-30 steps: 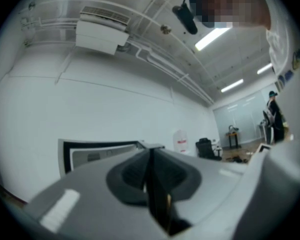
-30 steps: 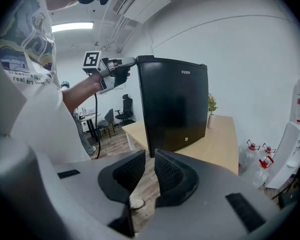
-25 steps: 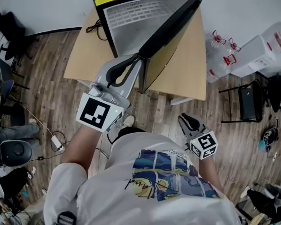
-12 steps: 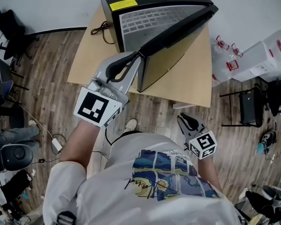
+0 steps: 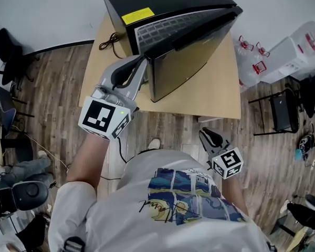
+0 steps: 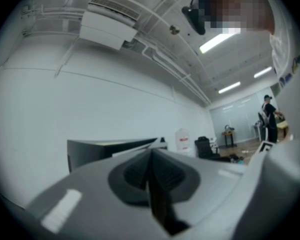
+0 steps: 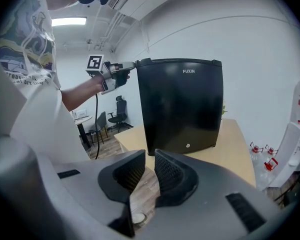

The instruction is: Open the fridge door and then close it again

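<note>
Closing the door (image 5: 194,62) wants a steady push from the left gripper (image 5: 141,60), fingers clenched empty; the right gripper (image 5: 205,135) idles, fingers slightly parted.

I get bright, even light from a ceiling strip (image 7: 68,21) up left of the fridge (image 7: 182,106), faint shadow under it, and 2 gripper views bending into dark corners, the left one soft up close.

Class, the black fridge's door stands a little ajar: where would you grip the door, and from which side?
I would grip the door by its free upright edge near the top corner, coming from the person's left. The front shows no handle, the gap opens on that side, and it pivots opposite.
</note>
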A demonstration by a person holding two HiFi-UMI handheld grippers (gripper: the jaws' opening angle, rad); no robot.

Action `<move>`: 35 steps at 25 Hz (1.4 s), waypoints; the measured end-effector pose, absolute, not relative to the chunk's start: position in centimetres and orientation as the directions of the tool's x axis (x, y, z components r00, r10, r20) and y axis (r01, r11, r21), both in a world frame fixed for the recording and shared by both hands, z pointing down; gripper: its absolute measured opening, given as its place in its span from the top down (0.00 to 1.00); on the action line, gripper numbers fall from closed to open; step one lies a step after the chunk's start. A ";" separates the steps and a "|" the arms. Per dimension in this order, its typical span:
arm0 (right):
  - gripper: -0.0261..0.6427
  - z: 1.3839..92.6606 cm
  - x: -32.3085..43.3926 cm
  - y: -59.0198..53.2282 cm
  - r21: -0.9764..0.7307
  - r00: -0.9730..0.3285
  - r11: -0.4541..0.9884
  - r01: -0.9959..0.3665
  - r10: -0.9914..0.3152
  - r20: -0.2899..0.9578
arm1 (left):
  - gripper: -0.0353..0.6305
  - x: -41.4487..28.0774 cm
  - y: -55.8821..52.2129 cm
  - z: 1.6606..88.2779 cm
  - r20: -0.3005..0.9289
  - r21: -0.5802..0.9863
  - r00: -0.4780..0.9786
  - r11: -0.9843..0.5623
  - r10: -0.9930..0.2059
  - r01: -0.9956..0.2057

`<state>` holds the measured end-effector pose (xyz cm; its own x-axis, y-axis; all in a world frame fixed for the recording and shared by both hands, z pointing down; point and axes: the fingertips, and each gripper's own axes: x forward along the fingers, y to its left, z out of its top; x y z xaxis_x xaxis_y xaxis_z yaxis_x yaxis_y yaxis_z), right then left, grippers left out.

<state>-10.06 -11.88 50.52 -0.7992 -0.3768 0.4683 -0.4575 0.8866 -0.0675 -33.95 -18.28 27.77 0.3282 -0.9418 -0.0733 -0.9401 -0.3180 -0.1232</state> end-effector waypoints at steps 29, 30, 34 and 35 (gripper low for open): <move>0.88 51.4 -12.3 -11.5 -0.076 -0.759 0.836 -0.543 -0.450 0.470 | 0.94 -40.3 -22.9 28.2 -0.080 -0.121 0.295 -0.284 -0.952 -0.951; 0.88 51.4 -12.4 -11.7 -0.075 -0.762 0.841 -0.536 -0.444 0.471 | 0.94 -40.3 -23.0 28.3 -0.079 -0.119 0.288 -0.278 -0.954 -0.953; 0.88 50.9 -12.7 -13.2 -0.079 -0.776 0.857 -0.509 -0.417 0.473 | 0.94 -41.0 -24.2 28.4 -0.055 -0.104 0.256 -0.250 -0.965 -0.963; 0.88 50.7 -12.7 -13.5 -0.081 -0.781 0.862 -0.501 -0.410 0.470 | 0.94 -41.2 -24.4 28.4 -0.049 -0.097 0.246 -0.241 -0.968 -0.966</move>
<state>-12.71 -13.46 50.74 -0.7814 -0.4101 0.4704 -0.5011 0.8616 -0.0812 -41.17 -24.39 28.40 0.2461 -0.9680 -0.0490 -0.9657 -0.2406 -0.0974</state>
